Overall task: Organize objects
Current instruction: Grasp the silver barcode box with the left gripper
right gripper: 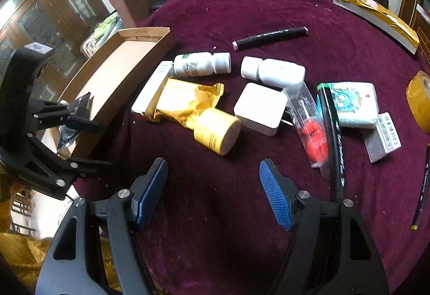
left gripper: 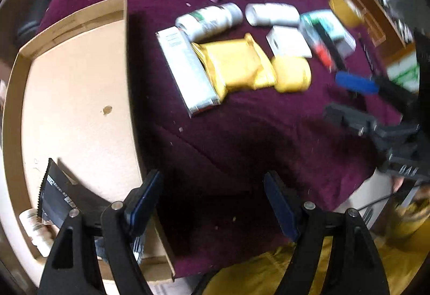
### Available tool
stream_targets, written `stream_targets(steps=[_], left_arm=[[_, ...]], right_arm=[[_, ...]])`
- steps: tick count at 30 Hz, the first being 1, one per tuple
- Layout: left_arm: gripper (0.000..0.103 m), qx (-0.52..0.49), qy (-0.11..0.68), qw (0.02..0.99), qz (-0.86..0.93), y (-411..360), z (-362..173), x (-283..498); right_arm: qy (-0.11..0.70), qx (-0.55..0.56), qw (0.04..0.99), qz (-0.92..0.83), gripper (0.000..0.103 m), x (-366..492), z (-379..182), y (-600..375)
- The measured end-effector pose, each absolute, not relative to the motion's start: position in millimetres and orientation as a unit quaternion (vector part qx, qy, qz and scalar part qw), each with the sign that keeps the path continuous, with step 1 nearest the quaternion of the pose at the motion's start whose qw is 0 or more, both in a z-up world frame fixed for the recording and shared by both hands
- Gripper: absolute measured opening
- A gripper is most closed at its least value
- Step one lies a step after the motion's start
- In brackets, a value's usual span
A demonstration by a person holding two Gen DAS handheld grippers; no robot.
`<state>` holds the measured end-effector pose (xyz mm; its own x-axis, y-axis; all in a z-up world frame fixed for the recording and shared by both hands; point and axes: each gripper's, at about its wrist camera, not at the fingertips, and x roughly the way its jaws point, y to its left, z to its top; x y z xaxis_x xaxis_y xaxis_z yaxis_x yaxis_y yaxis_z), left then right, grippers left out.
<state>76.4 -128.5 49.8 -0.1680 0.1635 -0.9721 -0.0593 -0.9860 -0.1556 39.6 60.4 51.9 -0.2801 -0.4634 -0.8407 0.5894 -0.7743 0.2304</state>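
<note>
Both grippers stand wide open and hold nothing: the left gripper (left gripper: 212,201) hovers at the cardboard tray's (left gripper: 80,96) right wall, the right gripper (right gripper: 212,190) over bare cloth at lower centre. The clutter sits mid-frame on the counter (right gripper: 268,13), well apart from the tray. The yellow jar (right gripper: 217,131) lies on its side touching the yellow pouch (right gripper: 185,101); a careless approach could roll it or nudge the neighbouring white box (right gripper: 259,108).

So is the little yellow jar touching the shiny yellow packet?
Touching. In the right wrist view the yellow jar lies on its side with its end pressed against the crinkled yellow packet, no cloth between them.
</note>
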Motion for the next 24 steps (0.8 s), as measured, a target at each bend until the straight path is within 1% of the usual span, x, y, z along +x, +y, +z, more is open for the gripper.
stream_targets(steps=[3,9,15,17,19,21,24], left_arm=[[0.078,-0.636,-0.038,0.057,0.768,-124.7,50.5,67.3],[0.078,-0.64,-0.04,0.057,0.765,-118.8,47.2,54.8],[0.078,-0.614,-0.095,0.035,0.783,-143.2,52.1,30.6],[0.073,-0.614,-0.1,0.02,0.783,-147.8,49.2,23.4],[0.058,-0.614,-0.091,0.017,0.784,-144.5,46.3,17.5],[0.049,-0.62,-0.089,0.015,0.779,-141.7,42.7,12.5],[0.046,-0.628,-0.087,0.01,0.773,-144.2,34.7,8.8]], right_arm=[[0.054,0.498,0.328,-0.801,0.072,33.6,51.8,53.4],[0.053,0.498,0.322,-0.803,0.072,27.9,50.9,44.8],[0.045,0.502,0.316,-0.804,0.072,24.8,49.5,47.2],[0.041,0.504,0.314,-0.804,0.072,23.6,48.6,48.9],[0.041,0.503,0.315,-0.804,0.072,24.0,48.3,49.2],[0.041,0.502,0.316,-0.804,0.072,25.1,48.2,49.2],[0.043,0.501,0.32,-0.803,0.072,27.2,48.8,48.5]])
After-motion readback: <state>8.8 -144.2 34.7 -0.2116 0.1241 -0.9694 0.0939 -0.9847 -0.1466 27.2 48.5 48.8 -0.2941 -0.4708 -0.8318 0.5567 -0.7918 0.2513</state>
